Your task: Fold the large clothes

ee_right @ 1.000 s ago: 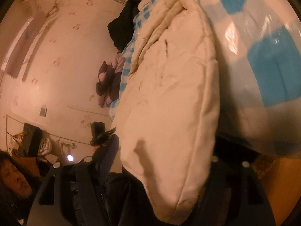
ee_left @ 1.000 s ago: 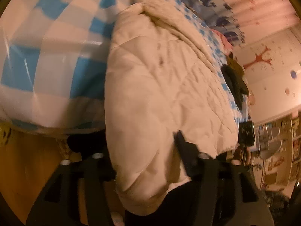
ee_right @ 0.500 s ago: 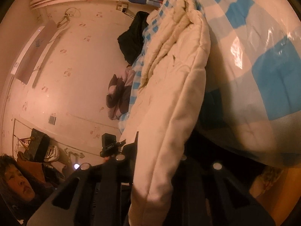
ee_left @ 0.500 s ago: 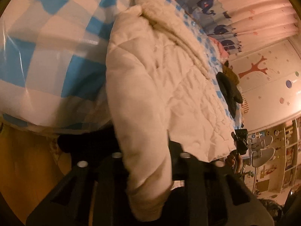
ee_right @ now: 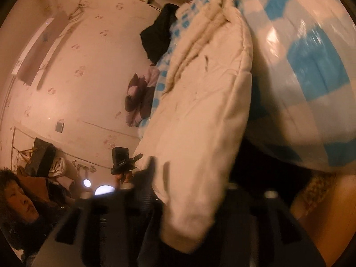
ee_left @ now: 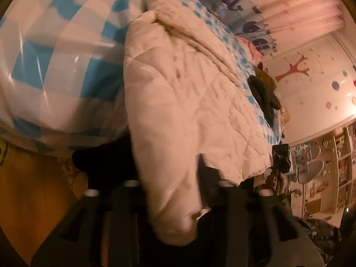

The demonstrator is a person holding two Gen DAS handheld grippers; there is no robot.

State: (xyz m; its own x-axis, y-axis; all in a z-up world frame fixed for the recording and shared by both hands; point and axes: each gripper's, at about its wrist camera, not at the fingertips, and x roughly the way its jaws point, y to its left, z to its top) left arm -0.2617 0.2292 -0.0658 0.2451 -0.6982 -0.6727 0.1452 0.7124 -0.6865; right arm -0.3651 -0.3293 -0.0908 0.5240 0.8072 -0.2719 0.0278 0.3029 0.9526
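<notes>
The cream quilted padded coat (ee_left: 178,102) lies lengthwise on the bed with its blue-and-white checked cover (ee_left: 55,73). Its long axis runs from the near hem at 6 o'clock in both wrist views up to the fleecy collar (ee_left: 184,20) at about 12 o'clock. Each near corner hangs over the bed's edge, straight ahead of a claw.

In the left wrist view the left claw (ee_left: 169,178) has the coat's left bottom corner bulging between its dark fingers (ee_left: 207,173). The jaws are opening, and with the blur I cannot tell whether the pads press the fabric. In the right wrist view the right claw (ee_right: 191,187) straddles the right bottom corner likewise, jaws opening and contact equally unclear.

Each hand is nearest its own corner, so I judge the coming fold would carry the hem toward 12 o'clock, up to the collar.

No container is in view. A dark garment (ee_left: 264,98) lies on the bed at 3 o'clock, well apart from the coat.
</notes>
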